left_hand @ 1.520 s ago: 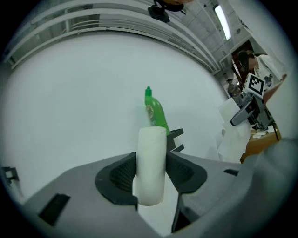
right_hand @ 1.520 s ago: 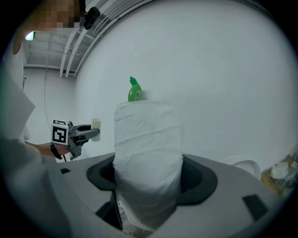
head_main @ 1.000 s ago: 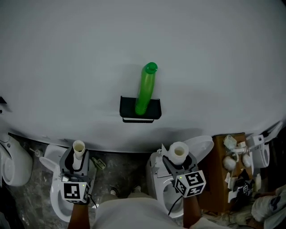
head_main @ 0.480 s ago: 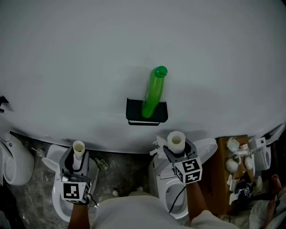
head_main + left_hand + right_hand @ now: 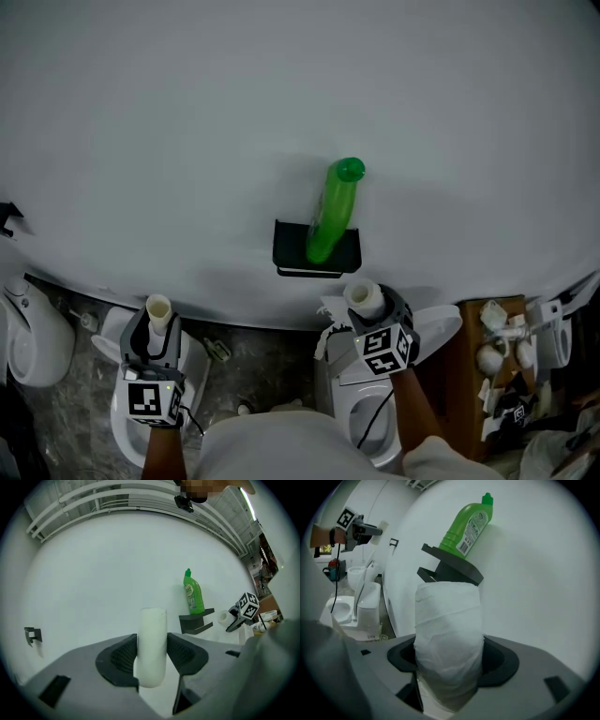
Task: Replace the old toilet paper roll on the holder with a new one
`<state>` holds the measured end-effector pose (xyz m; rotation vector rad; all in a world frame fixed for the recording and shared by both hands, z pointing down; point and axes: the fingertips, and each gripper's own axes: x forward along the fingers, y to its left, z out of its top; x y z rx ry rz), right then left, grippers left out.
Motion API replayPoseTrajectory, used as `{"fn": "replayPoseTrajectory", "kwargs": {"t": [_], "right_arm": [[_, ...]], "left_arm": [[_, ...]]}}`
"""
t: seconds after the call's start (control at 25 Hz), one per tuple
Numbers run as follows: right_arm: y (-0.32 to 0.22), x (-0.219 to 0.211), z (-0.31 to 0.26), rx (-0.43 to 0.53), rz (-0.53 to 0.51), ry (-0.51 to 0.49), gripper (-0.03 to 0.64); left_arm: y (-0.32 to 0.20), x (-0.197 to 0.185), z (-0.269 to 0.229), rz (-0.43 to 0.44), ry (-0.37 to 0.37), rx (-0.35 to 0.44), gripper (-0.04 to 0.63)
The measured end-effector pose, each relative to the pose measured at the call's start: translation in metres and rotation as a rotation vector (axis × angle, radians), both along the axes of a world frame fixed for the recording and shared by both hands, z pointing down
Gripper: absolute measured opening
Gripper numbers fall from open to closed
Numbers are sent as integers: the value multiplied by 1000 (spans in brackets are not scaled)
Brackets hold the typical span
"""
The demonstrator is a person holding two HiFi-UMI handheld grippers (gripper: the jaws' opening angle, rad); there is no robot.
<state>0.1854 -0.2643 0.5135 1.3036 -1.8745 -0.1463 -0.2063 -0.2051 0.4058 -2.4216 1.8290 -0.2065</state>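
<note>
A black wall holder point(image 5: 317, 250) with a green bottle point(image 5: 334, 208) standing on its shelf is fixed to the white wall. My left gripper point(image 5: 157, 328) is shut on an empty cardboard tube point(image 5: 158, 313), held upright at the lower left; in the left gripper view the tube point(image 5: 152, 651) sits between the pads. My right gripper point(image 5: 365, 304) is shut on a full white toilet paper roll point(image 5: 362, 298) just below the holder. In the right gripper view the roll point(image 5: 449, 639) fills the jaws, with the holder point(image 5: 450, 571) and the bottle point(image 5: 469, 524) close behind it.
White toilets point(image 5: 150, 412) point(image 5: 370, 412) stand on the floor below both grippers. A brown stand point(image 5: 469, 375) with small white items is at the lower right. A small black hook point(image 5: 7, 218) sticks out of the wall at the far left.
My right gripper has rolled and moved with the roll closer to the underside of the holder. The left gripper with the tube has drifted slightly left.
</note>
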Motion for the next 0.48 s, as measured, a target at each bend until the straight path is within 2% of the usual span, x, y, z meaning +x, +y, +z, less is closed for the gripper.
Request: {"fn": "replayPoseTrajectory", "kwargs": {"t": [0.16, 0.36, 0.48], "right_arm": [[-12, 5, 8, -11, -6, 61, 333], [-28, 6, 18, -20, -29, 195, 333], [-38, 4, 15, -5, -42, 243, 333]], "left_arm": [[-2, -2, 1, -18, -6, -14, 201], [2, -9, 4, -53, -7, -25, 201], [5, -14, 7, -75, -1, -29, 201]]}}
